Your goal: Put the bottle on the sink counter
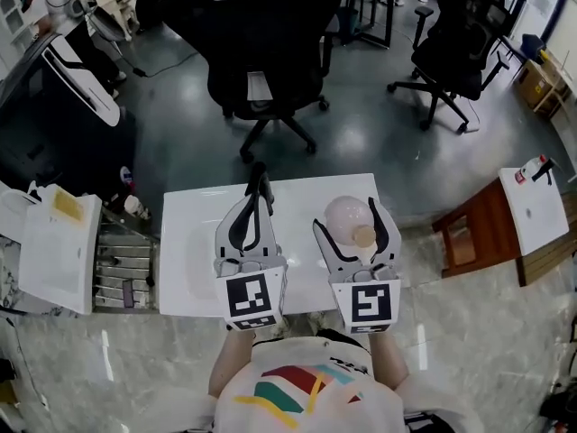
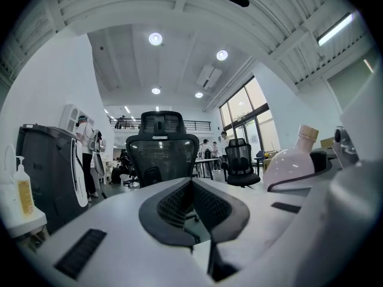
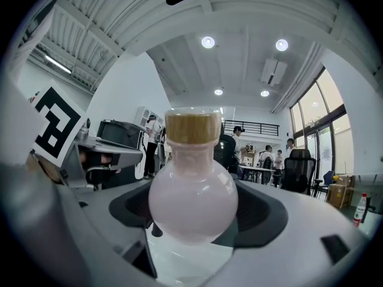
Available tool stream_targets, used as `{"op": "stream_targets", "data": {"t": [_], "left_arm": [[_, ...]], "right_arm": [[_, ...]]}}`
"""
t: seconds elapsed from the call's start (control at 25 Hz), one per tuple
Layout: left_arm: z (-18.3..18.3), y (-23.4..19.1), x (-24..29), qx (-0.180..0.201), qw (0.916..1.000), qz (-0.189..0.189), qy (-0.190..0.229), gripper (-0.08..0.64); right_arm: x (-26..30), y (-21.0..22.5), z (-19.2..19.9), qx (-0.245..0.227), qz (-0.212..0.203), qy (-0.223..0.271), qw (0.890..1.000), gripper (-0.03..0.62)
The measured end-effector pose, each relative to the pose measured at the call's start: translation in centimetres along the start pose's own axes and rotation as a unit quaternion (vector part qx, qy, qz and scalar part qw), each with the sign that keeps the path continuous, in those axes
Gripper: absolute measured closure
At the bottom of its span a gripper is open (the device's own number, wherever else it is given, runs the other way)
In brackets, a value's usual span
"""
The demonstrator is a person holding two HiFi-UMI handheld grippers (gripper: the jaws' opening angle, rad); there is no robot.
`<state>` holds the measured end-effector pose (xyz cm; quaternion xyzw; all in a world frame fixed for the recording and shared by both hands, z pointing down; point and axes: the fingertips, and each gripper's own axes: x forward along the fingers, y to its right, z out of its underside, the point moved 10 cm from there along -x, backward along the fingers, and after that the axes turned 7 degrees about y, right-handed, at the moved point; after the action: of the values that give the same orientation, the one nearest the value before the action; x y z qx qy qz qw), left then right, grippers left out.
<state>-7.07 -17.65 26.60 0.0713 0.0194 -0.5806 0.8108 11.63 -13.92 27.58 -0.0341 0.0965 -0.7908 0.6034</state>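
Note:
A round pale-pink bottle (image 1: 345, 215) with a cork-coloured cap (image 1: 363, 235) sits between the jaws of my right gripper (image 1: 348, 216), which is shut on its bulb. In the right gripper view the bottle (image 3: 192, 199) stands cap up, just over the white sink counter (image 1: 297, 197); whether its base touches the counter is unclear. My left gripper (image 1: 260, 177) hovers over the counter to the bottle's left, shut and holding nothing. In the left gripper view its dark pads (image 2: 179, 205) meet, and the bottle (image 2: 290, 166) shows at the right.
Behind the counter are a black office chair (image 1: 270, 52) and a second one (image 1: 455, 52) at the back right. A wooden stand (image 1: 473, 233) and a white top (image 1: 536, 210) lie to the right. A white cabinet (image 1: 59, 246) and a metal rack (image 1: 122, 264) stand to the left.

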Motion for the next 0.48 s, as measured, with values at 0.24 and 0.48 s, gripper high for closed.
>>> {"op": "stream_targets", "data": {"t": [0.24, 0.48], "left_arm": [[1.4, 1.3, 1.6, -0.003, 0.9998, 0.013, -0.014, 0.543], [2.9, 3.3, 3.5, -0.001, 0.9991, 0.026, -0.034, 0.543]], "right_arm": [[1.7, 2.8, 2.4, 0.001, 0.015, -0.026, 1.0, 0.204], [3.6, 6.3, 5.6, 0.005, 0.028, -0.06, 0.998, 0.204]]}}
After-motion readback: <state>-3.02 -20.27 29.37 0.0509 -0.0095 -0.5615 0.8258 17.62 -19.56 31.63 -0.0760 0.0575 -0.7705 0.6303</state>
